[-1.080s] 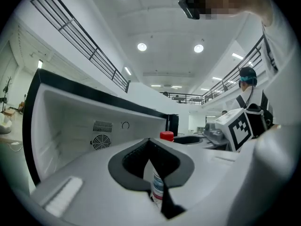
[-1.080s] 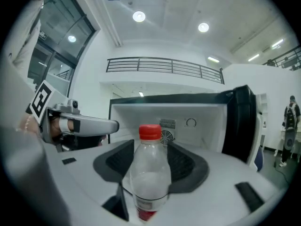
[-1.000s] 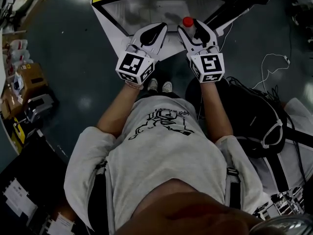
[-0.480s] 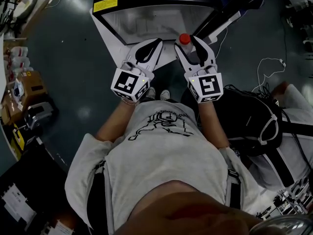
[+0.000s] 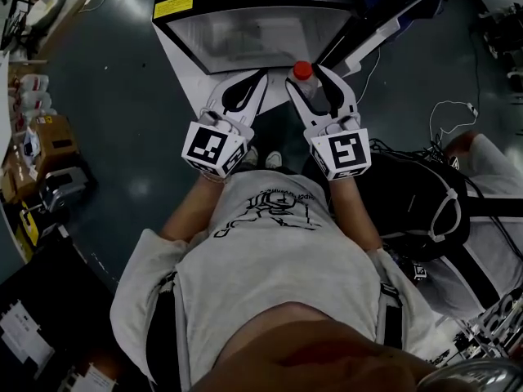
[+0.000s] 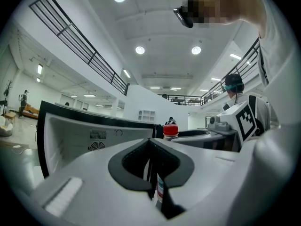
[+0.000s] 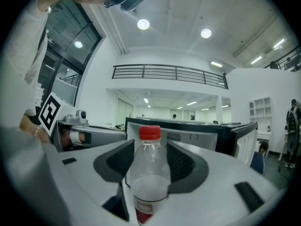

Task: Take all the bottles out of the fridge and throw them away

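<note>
A clear plastic bottle (image 5: 305, 76) with a red cap (image 7: 150, 132) stands upright between the jaws of my right gripper (image 5: 317, 78), which is shut on it. The bottle (image 7: 149, 175) holds a little whitish liquid and has a red label low down. My left gripper (image 5: 245, 90) is level beside it, shut and empty (image 6: 150, 145). Both are held just in front of the open fridge (image 5: 245, 33), whose white inside shows nothing else from here. From the left gripper view the bottle's cap (image 6: 170, 130) shows past the jaws.
The fridge's black door (image 5: 380, 19) stands open to the right. A black bag (image 5: 417, 202) with white straps lies on the floor at my right, with cables (image 5: 445, 109) near it. Cardboard boxes and clutter (image 5: 45, 133) line the left side.
Both grippers have drawn back from the fridge opening toward my body and risen a little. The bottle has come along in the right gripper.
</note>
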Action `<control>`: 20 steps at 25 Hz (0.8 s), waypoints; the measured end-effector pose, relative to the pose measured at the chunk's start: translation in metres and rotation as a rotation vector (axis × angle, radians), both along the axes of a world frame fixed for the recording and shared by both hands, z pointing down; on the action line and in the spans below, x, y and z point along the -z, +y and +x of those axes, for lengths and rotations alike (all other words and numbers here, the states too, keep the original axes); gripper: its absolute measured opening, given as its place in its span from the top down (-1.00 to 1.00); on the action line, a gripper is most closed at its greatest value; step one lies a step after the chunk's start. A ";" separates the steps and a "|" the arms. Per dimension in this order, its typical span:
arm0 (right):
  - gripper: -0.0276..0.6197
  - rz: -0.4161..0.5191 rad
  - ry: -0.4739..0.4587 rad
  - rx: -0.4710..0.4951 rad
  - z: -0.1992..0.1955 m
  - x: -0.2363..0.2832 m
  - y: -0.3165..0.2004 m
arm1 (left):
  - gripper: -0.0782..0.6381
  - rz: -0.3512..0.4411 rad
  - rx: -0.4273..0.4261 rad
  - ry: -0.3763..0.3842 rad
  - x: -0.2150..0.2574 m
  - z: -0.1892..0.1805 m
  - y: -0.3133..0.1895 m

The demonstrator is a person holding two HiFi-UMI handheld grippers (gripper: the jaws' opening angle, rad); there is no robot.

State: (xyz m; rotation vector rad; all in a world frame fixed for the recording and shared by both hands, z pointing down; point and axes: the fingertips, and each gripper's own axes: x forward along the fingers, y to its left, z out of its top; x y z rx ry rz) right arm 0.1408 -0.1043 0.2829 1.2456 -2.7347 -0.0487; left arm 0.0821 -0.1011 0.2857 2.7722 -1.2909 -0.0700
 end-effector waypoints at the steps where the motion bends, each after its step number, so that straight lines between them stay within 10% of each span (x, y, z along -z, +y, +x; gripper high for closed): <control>1: 0.22 0.000 0.001 0.008 -0.001 -0.001 0.000 | 0.76 -0.002 0.010 0.001 -0.001 -0.002 0.001; 20: 0.24 0.033 -0.011 0.198 -0.110 0.009 0.041 | 0.76 -0.011 0.186 0.010 -0.004 -0.107 0.054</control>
